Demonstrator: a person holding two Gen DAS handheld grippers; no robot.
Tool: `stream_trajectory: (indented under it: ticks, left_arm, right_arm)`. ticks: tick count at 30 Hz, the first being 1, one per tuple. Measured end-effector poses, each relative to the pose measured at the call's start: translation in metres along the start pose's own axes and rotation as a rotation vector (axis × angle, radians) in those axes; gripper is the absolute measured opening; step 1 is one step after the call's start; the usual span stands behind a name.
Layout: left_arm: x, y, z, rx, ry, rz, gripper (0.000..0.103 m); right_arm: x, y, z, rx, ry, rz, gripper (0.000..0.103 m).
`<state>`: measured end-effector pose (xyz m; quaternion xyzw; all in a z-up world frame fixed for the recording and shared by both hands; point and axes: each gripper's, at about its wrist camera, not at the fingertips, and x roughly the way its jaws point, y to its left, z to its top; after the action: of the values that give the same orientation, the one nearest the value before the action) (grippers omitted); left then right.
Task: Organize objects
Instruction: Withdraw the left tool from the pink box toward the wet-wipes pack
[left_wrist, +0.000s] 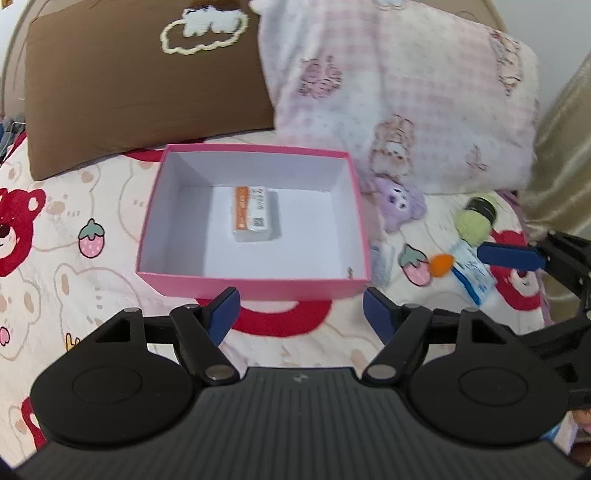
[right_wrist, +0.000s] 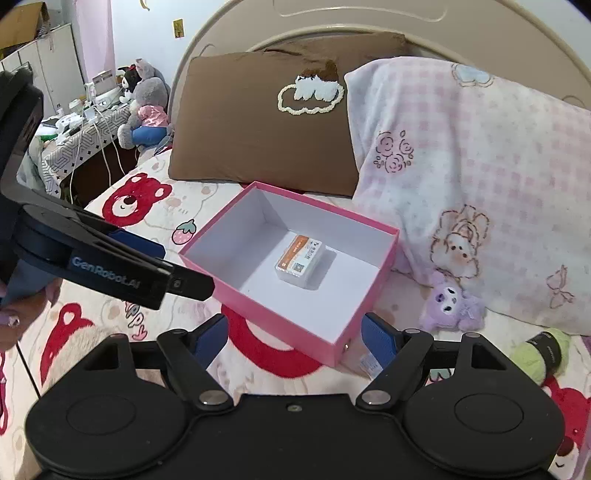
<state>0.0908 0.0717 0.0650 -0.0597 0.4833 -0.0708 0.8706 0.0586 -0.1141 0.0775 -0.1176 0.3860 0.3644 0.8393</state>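
Pink box (left_wrist: 255, 284) placed on bear-print bedsheet (left_wrist: 55, 280), open side up, white inside. Long axis running left to right in the left wrist view; in the right wrist view turned so one corner points toward the near edge.

Small packet (left_wrist: 255, 214) lying flat on the box floor, roughly central, clear of all four walls. Long axis running near to far, at right angles to the box's long side. Orange stripe along its left edge, printed code near its near end.

Left gripper (left_wrist: 301, 308) held just short of the near wall of the box, fingers spread wide apart, nothing between them. Right gripper (right_wrist: 293, 334) positioned over the near corner of the box (right_wrist: 295, 317), fingers likewise spread wide, holding nothing. Its blue finger (left_wrist: 509, 255) also visible at the right of the left wrist view, over loose items.

To the right of the box: purple plush toy (left_wrist: 400, 206) (right_wrist: 452, 301) just beside the right wall; farther right, green yarn ball (left_wrist: 474, 223) (right_wrist: 545, 350), orange sponge (left_wrist: 441, 264) and a blue-and-white packet (left_wrist: 472, 271), close together. Small white packet (right_wrist: 369, 363) near the box's right corner.

Beyond the box: brown pillow (left_wrist: 147, 92) to the far left, pink checked blanket (left_wrist: 406, 92) to the far right, its lower edge touching the plush toy.
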Motion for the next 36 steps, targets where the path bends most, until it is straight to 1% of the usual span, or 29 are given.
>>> stream_trajectory:
  ticks: [3,7,9,12,18,23,26,28,34,36]
  left_arm:
    - [-0.008,-0.009,-0.005,0.012,0.017,-0.024,0.076]
    - [-0.021,-0.025,-0.016,0.061,0.006,-0.022,0.081]
    - [-0.025,-0.032,-0.021,0.079,0.005,-0.026,0.082]
    - [-0.031,-0.038,-0.029,0.068,-0.006,-0.036,0.082]
    - [-0.035,-0.050,-0.045,0.044,0.038,-0.093,0.082]
    - [-0.033,-0.069,-0.057,0.067,0.058,-0.115,0.083]
    - [-0.027,-0.082,-0.060,0.091,0.084,-0.135,0.083]
    - [-0.021,-0.090,-0.063,0.107,0.100,-0.151,0.083]
    - [-0.002,-0.112,-0.069,0.136,0.135,-0.224,0.083]
    - [0.004,-0.120,-0.071,0.152,0.132,-0.233,0.083]
  right_arm:
    - [-0.014,-0.003,-0.008,-0.010,0.001,-0.007,0.082]
    - [-0.033,-0.010,-0.021,-0.023,0.011,-0.021,0.082]
    - [-0.043,-0.014,-0.029,-0.032,0.020,-0.025,0.082]
    - [-0.056,-0.023,-0.041,-0.035,0.037,-0.027,0.082]
    - [-0.076,-0.044,-0.068,-0.022,0.059,-0.045,0.083]
    - [-0.085,-0.062,-0.088,0.004,0.072,-0.066,0.083]
    - [-0.087,-0.076,-0.099,0.051,0.071,-0.070,0.083]
    - [-0.087,-0.088,-0.107,0.116,0.081,-0.077,0.083]
    - [-0.081,-0.129,-0.135,0.375,0.112,-0.117,0.083]
    - [-0.080,-0.142,-0.144,0.464,0.108,-0.094,0.083]
